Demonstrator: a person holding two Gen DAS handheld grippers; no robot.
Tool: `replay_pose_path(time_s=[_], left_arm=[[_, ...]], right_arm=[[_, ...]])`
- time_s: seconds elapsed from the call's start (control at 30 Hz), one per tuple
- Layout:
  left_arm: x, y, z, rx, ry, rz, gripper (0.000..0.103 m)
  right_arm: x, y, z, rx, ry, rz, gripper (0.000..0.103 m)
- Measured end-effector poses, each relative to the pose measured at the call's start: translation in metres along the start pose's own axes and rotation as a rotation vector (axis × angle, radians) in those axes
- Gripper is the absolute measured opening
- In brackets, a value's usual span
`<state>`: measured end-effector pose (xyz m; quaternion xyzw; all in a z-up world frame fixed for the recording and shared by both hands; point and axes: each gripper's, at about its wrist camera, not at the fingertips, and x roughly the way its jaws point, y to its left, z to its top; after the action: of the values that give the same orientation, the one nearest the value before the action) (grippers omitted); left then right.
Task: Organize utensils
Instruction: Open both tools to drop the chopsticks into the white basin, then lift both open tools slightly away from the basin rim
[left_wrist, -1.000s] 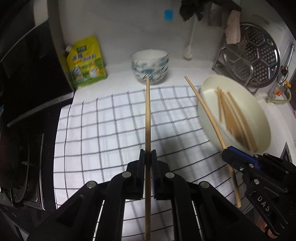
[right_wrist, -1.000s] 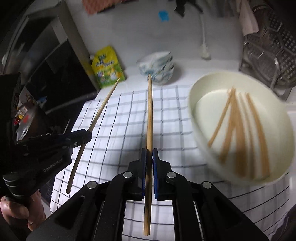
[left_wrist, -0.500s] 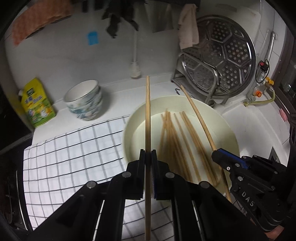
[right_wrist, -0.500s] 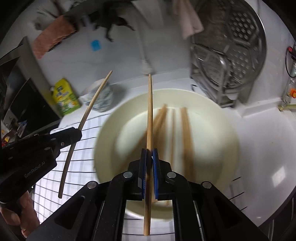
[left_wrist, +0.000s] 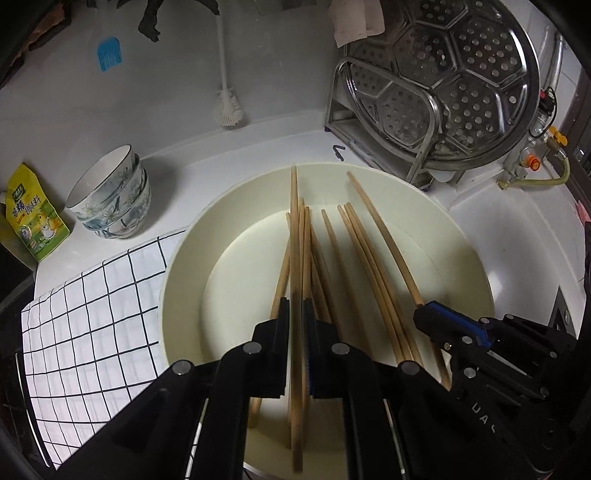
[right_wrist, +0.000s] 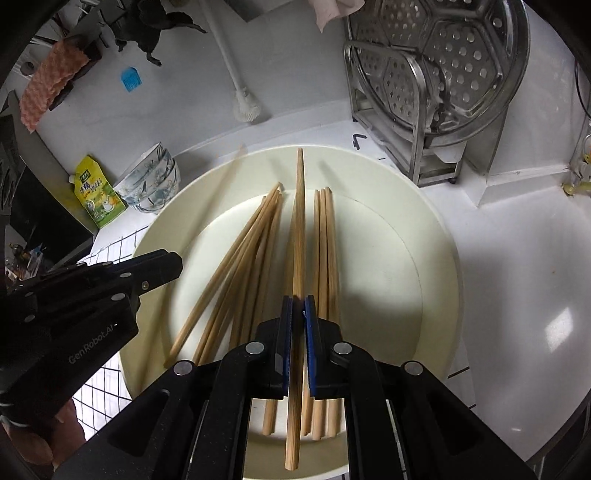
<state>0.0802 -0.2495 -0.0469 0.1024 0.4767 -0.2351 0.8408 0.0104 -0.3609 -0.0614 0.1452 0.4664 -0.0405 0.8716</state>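
Observation:
A cream round basin (left_wrist: 465, 258) (right_wrist: 424, 229) holds several loose wooden chopsticks (left_wrist: 354, 243) (right_wrist: 240, 258). My left gripper (left_wrist: 296, 310) is shut on one chopstick (left_wrist: 294, 221) and holds it over the basin's left half, pointing away. My right gripper (right_wrist: 298, 306) is shut on another chopstick (right_wrist: 299, 206) over the basin's middle. In the left wrist view the right gripper (left_wrist: 428, 314) shows at lower right with its chopstick (left_wrist: 380, 232). In the right wrist view the left gripper (right_wrist: 173, 264) shows at left.
A checked cloth (left_wrist: 92, 321) lies left of the basin. Stacked patterned bowls (left_wrist: 114, 199) and a yellow pouch (left_wrist: 29, 218) stand at the back left. A metal rack with a perforated steamer tray (left_wrist: 443, 77) stands behind the basin. A white brush (left_wrist: 229, 110) leans on the wall.
Both grippers have swung right from over the checked cloth to over the basin, each still holding its chopstick, and have come lower and closer to the chopsticks lying inside.

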Motion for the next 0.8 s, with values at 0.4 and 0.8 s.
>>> replay_pose_path(time_s=[0.4, 0.8], left_arm=[[-0.031, 0.026, -0.007, -0.055, -0.045, 0.089, 0.079], [-0.063, 0.033, -0.020, -0.067, -0.075, 0.101, 0.087]], right_arm=[[-0.025, -0.002, -0.004, 0.027, -0.049, -0.026, 0.025], [-0.051, 0.020, -0.013, 0.003, -0.091, -0.037, 0.039]])
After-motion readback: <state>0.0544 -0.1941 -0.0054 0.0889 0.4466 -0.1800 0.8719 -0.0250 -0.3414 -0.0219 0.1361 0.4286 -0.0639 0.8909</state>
